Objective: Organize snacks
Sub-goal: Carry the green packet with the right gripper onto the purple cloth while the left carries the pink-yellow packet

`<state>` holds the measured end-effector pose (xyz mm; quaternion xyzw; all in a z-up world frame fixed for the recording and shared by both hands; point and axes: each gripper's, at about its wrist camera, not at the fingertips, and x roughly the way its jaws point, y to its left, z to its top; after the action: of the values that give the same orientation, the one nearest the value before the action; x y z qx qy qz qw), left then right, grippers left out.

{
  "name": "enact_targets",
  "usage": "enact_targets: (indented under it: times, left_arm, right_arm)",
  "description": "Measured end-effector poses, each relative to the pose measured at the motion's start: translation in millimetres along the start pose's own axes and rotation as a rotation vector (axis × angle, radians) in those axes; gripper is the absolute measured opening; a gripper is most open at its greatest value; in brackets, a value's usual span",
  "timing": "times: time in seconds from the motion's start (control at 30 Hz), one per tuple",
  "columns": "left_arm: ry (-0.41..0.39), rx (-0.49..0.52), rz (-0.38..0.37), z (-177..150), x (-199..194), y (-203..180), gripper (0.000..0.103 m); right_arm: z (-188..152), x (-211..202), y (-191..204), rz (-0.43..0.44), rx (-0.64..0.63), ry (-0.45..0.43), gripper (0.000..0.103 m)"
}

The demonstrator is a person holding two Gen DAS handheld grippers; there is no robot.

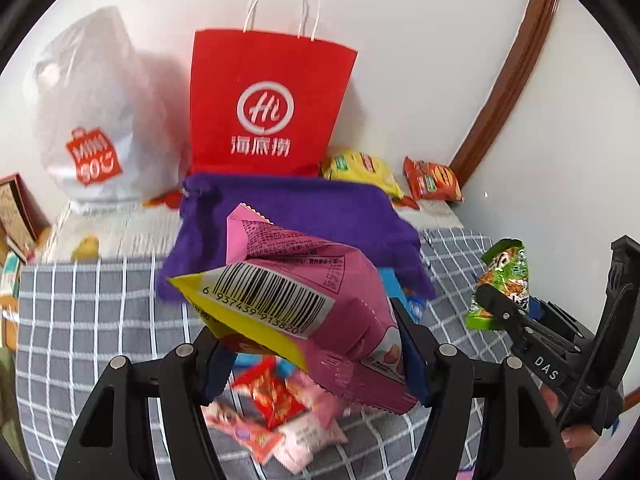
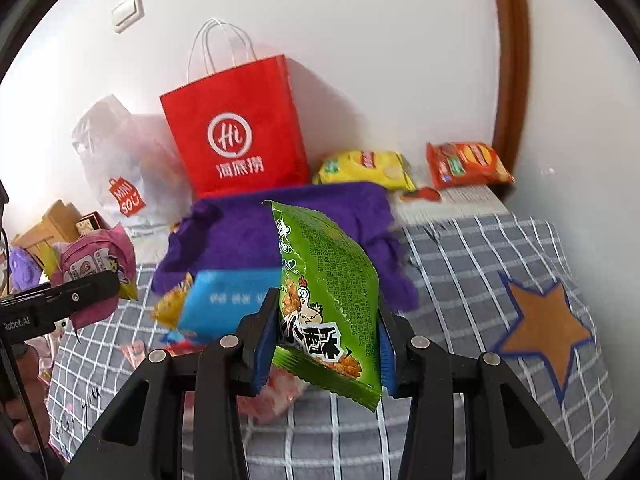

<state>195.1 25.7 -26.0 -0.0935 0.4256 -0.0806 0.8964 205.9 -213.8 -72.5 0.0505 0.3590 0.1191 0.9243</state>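
Two hand-held grippers are in view, each pinching one snack. The left hand-held gripper (image 1: 316,354) clamps a puffy pink foil packet (image 1: 312,300) with a yellow edge and a barcode panel, held off the bed between its blue pads. The right hand-held gripper (image 2: 326,354) is pressed onto a crinkly green packet (image 2: 326,304) printed with a cartoon chicken, standing upright between its fingers.

Beneath them lies a grey bedspread (image 2: 460,264) with a white grid and one orange star patch (image 2: 546,326). One fuzzy purple cloth pouch (image 1: 304,216) lies just beyond the held packets. A flat blue box (image 2: 230,300) sits at its near edge. Small pink and red wrapped sweets (image 1: 276,408) are scattered below the left gripper; their count is blurred.

By the far wall stand one red paper bag (image 1: 268,108) with white twisted handles and one white plastic bag (image 1: 96,120) to its left. To the right lie one yellow crisp bag (image 2: 368,168) and one orange crisp bag (image 2: 468,164), well apart from both grippers.
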Motion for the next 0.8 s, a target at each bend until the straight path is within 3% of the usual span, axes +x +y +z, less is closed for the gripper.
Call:
enact_targets:
  times: [0.27,0.63,0.8]
  left_arm:
    - [-0.025,0.014,0.017,53.9,17.0,6.3,0.067]
    - [-0.007,0.009,0.050,111.4,63.8,36.9,0.067]
    - [-0.008,-0.012,0.040,126.5,82.4,50.0,0.067]
  right_arm:
    - [59.1,41.0,2.9,0.051,0.005,0.008,0.043]
    - [129.7,97.4,3.6,-0.007,-0.038,-0.034,0.042]
    - [145.0,122.7,10.6,-0.005,-0.071,-0.034,0.042]
